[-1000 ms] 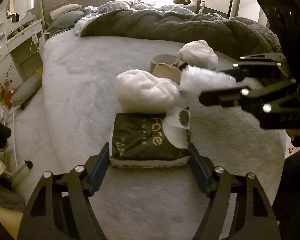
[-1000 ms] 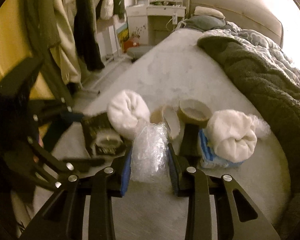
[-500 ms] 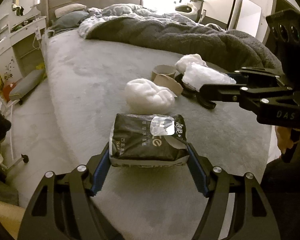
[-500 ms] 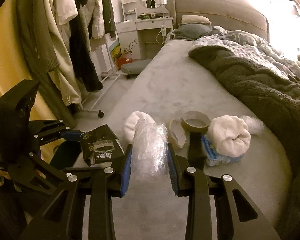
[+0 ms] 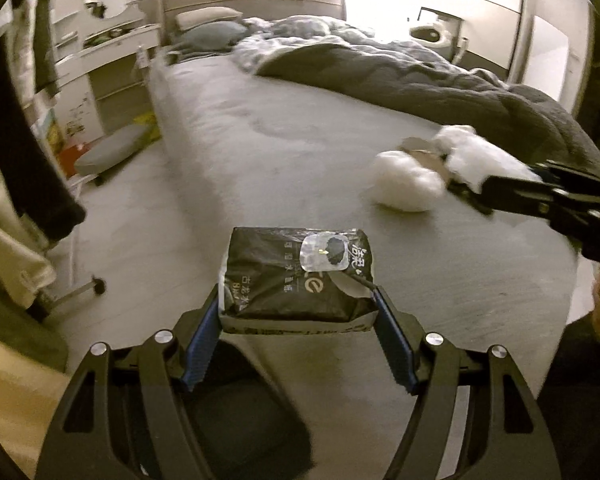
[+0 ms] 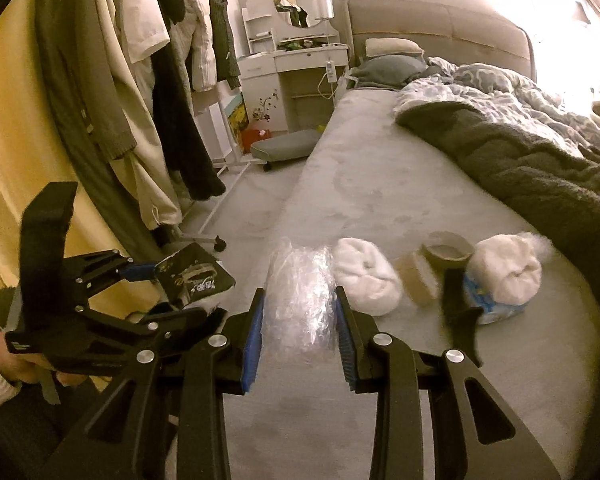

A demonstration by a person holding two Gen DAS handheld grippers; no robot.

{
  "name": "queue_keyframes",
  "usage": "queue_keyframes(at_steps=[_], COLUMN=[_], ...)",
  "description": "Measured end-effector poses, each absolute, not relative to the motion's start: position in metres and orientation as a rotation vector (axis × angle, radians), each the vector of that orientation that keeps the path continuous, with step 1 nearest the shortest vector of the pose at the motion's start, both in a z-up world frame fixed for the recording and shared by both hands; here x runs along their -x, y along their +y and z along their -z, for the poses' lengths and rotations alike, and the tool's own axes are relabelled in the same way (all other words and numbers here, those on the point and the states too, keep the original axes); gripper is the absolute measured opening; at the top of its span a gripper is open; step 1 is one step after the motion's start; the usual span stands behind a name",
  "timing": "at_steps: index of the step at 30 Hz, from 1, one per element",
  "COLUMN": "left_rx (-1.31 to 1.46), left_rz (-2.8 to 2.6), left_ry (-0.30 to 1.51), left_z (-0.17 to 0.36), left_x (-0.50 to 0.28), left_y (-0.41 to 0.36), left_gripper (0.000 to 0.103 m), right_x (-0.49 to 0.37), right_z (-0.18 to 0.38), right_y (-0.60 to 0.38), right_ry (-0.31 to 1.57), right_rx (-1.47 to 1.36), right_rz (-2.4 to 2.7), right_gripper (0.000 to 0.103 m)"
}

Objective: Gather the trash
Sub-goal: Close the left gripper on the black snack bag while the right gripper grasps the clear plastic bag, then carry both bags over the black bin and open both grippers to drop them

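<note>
At the far left of the right wrist view, coats and jackets [image 6: 148, 92] hang on a wheeled clothes rack against a yellow curtain, and below them a hand [image 6: 16, 364] in a pale knit cuff grips the handle of the left tongs [image 6: 180, 280]. Those tongs are clenched on a black plastic tissue pack with white lettering [image 5: 298, 280], which sits crosswise between the blue pads, held off the grey bed [image 5: 260, 152] at its near corner, with floor showing under it. To the right, the right tongs [image 6: 300, 320] are clamped on a crumpled wad of clear plastic film [image 6: 300, 300], raised above the mattress edge. Further right, the rest of the trash lies on the sheet: a white fluffy wad [image 6: 366, 280] just beside the film, then a tan cardboard tape core [image 6: 420, 280] lying tilted and a second brown roll [image 6: 448, 250] behind it, a black flat object [image 6: 456, 304] whose kind I cannot tell, and a blue-and-white plastic wrapper [image 6: 488, 304] under another white wad [image 6: 504, 268]. A dark grey fleece blanket [image 6: 540, 176] is bunched along the right side of the bed, with a white dressing table and round mirror [image 6: 300, 40] beyond the headboard.
</note>
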State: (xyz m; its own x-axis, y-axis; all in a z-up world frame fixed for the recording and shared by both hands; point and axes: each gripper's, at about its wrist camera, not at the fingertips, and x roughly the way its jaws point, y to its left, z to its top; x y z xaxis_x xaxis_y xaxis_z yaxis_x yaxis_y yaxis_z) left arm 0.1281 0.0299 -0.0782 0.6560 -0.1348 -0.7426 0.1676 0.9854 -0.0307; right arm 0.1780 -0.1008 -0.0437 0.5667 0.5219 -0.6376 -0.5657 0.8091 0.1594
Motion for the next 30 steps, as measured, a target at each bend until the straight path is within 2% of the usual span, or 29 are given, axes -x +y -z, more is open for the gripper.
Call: queue_keyframes(at_steps=[8,17,30], left_rx=[0.0,0.114,0.112], left_rz=[0.079,-0.006,-0.069], left_ry=[0.879,1.041,1.246], left_z=[0.09,0.148,0.213], left_x=[-0.125,-0.126,-0.112], left_y=[0.076,0.124,0.151], left_gripper=[0.074,0.074,0.074], right_x=[-0.162,-0.161,-0.167], right_z=[0.054,0.07,0.097], right_y=[-0.058,-0.018,0.041], right_ry=[0.769,0.824,0.901], right_rx=[0.05,0.023,0.059], right_rz=[-0.655,-0.693,-0.768], right_gripper=[0.033,0.033,0.033])
